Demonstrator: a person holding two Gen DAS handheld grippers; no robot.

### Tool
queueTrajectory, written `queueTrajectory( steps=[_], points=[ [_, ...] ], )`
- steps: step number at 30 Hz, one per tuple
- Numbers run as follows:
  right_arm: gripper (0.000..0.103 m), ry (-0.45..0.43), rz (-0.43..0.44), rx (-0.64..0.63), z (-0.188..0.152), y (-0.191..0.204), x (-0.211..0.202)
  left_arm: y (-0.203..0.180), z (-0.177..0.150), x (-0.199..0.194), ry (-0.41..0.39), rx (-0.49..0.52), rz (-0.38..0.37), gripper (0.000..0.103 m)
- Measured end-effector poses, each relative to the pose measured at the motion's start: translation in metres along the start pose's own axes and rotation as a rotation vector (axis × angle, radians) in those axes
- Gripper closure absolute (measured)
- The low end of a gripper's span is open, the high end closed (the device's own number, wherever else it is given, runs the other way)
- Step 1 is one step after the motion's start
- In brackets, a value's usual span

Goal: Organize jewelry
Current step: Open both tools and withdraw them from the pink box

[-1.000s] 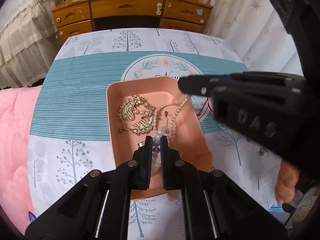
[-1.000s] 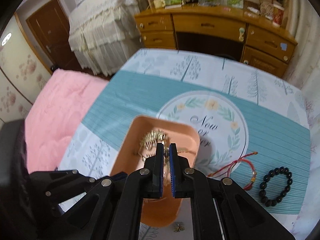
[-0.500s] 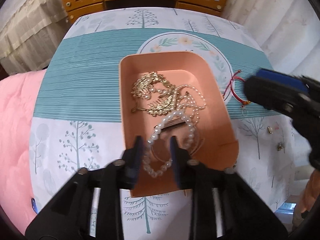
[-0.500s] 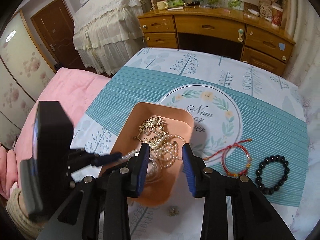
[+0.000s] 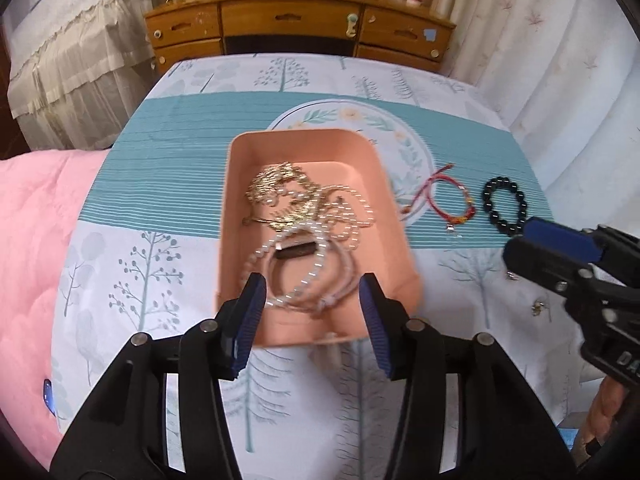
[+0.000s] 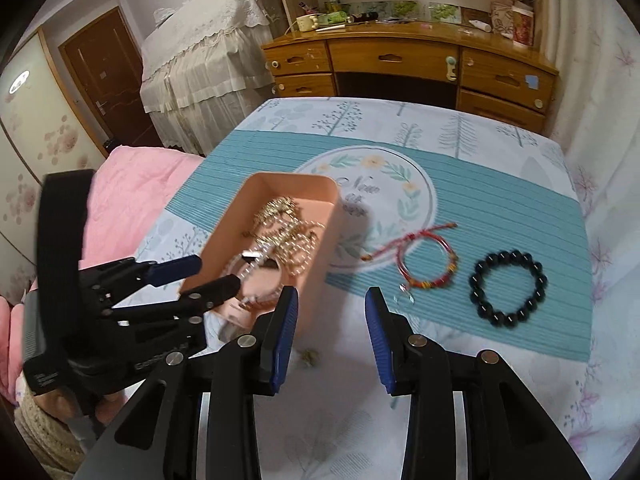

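A peach tray (image 5: 240,168) (image 6: 320,184) on the patterned cloth holds a gold hair comb (image 5: 280,184), a pearl necklace (image 5: 352,208) and a pearl bracelet (image 5: 258,254). My left gripper (image 5: 311,288) (image 6: 216,272) hovers over the tray's near end. Its jaws are opening, and the bracelet lies loose in the tray below them. To the right of the tray, a red cord bracelet (image 5: 464,216) (image 6: 430,283) and a black bead bracelet (image 5: 487,200) (image 6: 508,322) rest on the cloth. My right gripper (image 6: 332,296) (image 5: 524,240) is open and empty, just short of the red bracelet.
Small earrings (image 6: 310,356) (image 5: 538,308) lie on the cloth near the front edge. A wooden desk (image 5: 292,20) stands beyond the far edge, a pink quilt (image 5: 32,220) on the left, and a curtain (image 5: 560,60) on the right.
Both grippers went from shut to open. The pearl bracelet dropped into the tray. The right gripper moved right, away from the tray, and the left drew back a little.
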State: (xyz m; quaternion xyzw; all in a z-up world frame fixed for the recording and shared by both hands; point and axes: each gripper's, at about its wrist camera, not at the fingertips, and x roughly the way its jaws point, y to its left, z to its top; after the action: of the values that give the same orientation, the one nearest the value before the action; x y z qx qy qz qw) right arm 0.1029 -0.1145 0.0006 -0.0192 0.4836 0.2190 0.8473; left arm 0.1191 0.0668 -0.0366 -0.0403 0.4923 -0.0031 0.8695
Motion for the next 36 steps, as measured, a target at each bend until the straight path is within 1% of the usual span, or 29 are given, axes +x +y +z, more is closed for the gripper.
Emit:
queueTrajectory(
  steps=[5,12,14,16,17,19,22,24,27,31,33,36],
  points=[
    [0.068,0.001,-0.022,0.030,-0.022,-0.014,-0.010,-0.021,-0.009,-0.015,-0.034,0.029,-0.019,0.058],
    [0.068,-0.005,0.001,0.090,-0.043,-0.028,-0.022,-0.045,-0.020,-0.023,-0.015,0.044,-0.061,0.058],
    [0.068,-0.013,-0.011,0.101,-0.047,-0.031,-0.027,-0.048,-0.024,-0.026,-0.012,0.042,-0.074,0.057],
    [0.068,-0.021,-0.028,0.103,-0.053,-0.033,-0.033,-0.051,-0.026,-0.027,-0.012,0.037,-0.089,0.054],
    [0.068,-0.023,-0.032,0.104,-0.056,-0.035,-0.035,-0.051,-0.027,-0.029,-0.017,0.034,-0.100,0.054],
    [0.068,-0.028,-0.038,0.111,-0.061,-0.039,-0.041,-0.053,-0.030,-0.034,-0.038,0.031,-0.112,0.054],
    [0.068,-0.043,-0.048,0.132,-0.069,-0.046,-0.052,-0.058,-0.031,-0.043,-0.094,0.034,-0.067,0.054],
    [0.068,-0.052,-0.063,0.144,-0.073,-0.053,-0.060,-0.062,-0.030,-0.052,-0.148,0.042,-0.060,0.054],
    [0.068,-0.069,-0.081,0.161,-0.076,-0.065,-0.072,-0.066,-0.026,-0.060,-0.179,0.055,-0.064,0.054],
    [0.068,-0.096,-0.088,0.200,-0.076,-0.086,-0.092,-0.077,-0.019,-0.061,-0.143,0.081,-0.076,0.054],
    [0.068,-0.104,-0.105,0.208,-0.074,-0.096,-0.102,-0.085,-0.015,-0.060,-0.119,0.105,-0.086,0.054],
    [0.068,-0.106,-0.138,0.209,-0.069,-0.111,-0.116,-0.098,-0.009,-0.060,-0.096,0.139,-0.081,0.054]
  ],
)
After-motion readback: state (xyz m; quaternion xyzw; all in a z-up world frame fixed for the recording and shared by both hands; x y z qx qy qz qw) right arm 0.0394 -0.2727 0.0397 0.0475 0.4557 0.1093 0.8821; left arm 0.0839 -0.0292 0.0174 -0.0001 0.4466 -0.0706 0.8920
